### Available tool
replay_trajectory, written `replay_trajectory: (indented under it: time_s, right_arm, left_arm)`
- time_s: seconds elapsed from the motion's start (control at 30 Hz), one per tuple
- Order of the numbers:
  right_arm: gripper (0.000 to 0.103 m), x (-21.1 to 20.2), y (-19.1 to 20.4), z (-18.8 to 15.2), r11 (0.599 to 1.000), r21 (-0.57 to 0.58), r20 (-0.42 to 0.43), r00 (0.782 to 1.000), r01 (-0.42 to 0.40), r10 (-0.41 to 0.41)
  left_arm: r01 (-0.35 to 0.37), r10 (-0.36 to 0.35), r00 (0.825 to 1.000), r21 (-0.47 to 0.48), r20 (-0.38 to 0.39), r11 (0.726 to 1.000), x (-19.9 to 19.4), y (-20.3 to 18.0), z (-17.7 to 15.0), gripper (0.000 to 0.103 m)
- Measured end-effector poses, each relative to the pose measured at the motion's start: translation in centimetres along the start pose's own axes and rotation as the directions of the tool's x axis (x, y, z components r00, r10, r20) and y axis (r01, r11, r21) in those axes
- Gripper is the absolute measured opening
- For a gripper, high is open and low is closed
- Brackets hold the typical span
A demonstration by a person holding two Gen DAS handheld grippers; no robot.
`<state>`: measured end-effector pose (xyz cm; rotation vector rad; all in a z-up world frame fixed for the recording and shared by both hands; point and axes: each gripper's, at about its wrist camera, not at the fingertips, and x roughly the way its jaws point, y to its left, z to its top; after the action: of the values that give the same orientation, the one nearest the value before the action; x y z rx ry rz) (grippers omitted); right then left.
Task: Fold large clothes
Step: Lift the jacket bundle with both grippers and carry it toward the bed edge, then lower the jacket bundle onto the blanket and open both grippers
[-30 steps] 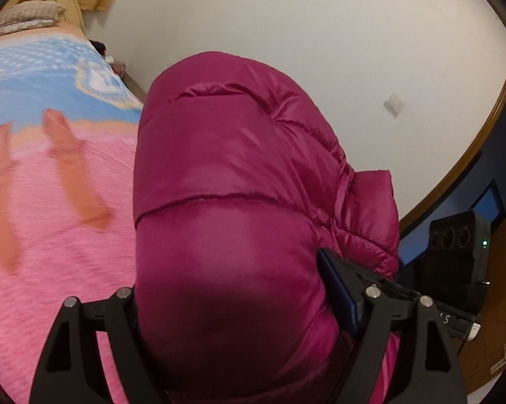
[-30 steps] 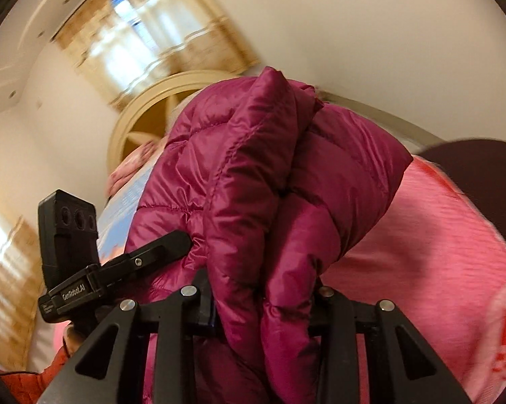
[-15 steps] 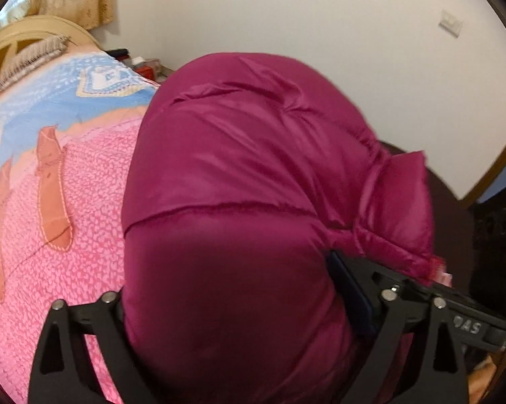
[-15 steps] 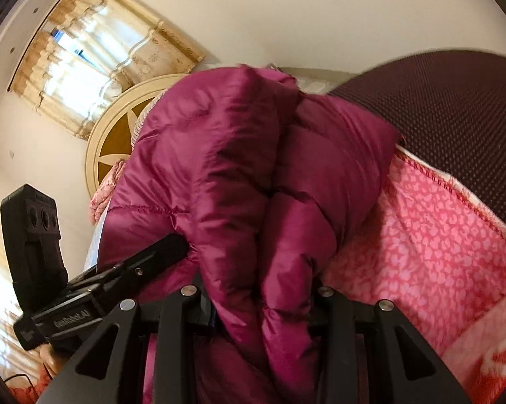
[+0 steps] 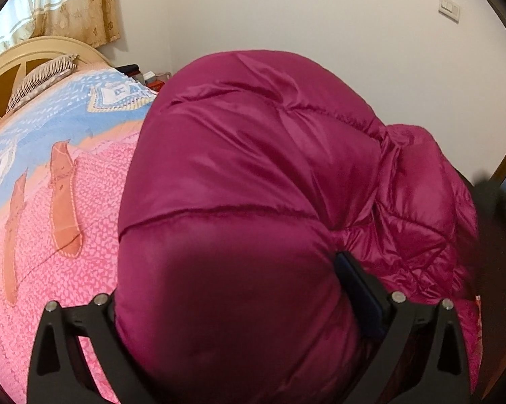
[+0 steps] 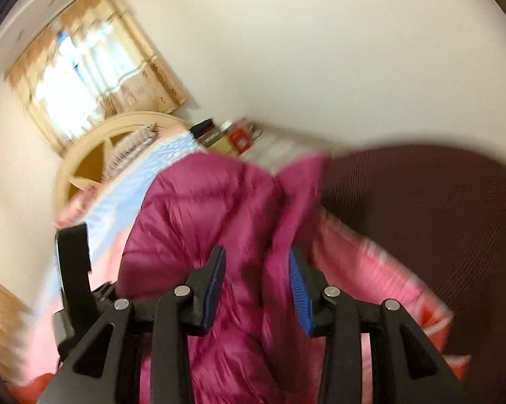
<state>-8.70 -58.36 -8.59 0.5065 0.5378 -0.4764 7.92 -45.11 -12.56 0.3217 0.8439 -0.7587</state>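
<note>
**Over the bed, a jacket let go**

On the left wrist view, the left hand-held gripper has just spread fully around the puffy, quilted magenta jacket, likely releasing it onto the pink bed.

On the right wrist view, blurred, the right hand-held gripper has just loosened, glossy fabric between its blue pads; next, withdraw cleanly.
</note>
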Motion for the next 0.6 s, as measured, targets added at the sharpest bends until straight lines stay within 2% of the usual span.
replay_trajectory:
  time_s: [0.03, 0.07, 0.13, 0.27, 0.47, 0.6]
  right_arm:
    - [0.039, 0.9, 0.8, 0.9, 0.999, -0.03, 0.004, 1.0, 0.03, -0.029]
    - [0.038, 1.8, 1.2, 1.4, 0.999, -0.036, -0.003, 1.0, 0.024, -0.024]
    - [0.035, 4.3, 0.4, 1.8, 1.0, -0.02, -0.055, 0.998, 0.01, -0.011]
    - [0.034, 8.2, -0.7, 1.1, 1.0, 0.002, -0.145, 0.989, 0.025, -0.025]
    - [0.034, 11.2, -3.2, 0.3, 0.995, 0.085, -0.181, 0.982, -0.047, 0.062]
    - [0.034, 12.1, -3.3, -0.3, 0.997, 0.069, -0.178, 0.983, -0.036, 0.048]
  left_arm:
    - [-0.003, 0.003, 1.0, 0.002, 0.001, 1.0, 0.0, -0.5, 0.0, 0.103]
    - [-0.007, 0.007, 1.0, 0.005, 0.002, 1.0, -0.1, -0.6, 0.0, 0.103]
    - [-0.013, 0.013, 1.0, 0.011, 0.006, 1.0, -0.2, -0.8, 0.0, 0.103]
    - [-0.018, 0.018, 1.0, 0.014, 0.01, 1.0, -0.5, -1.2, -0.3, 0.103]
    - [-0.055, 0.054, 0.998, 0.035, 0.022, 0.998, -0.4, -1.8, -0.3, 0.103]
    - [-0.07, 0.069, 0.997, 0.039, 0.018, 0.997, 0.0, -2.1, -0.2, 0.103]
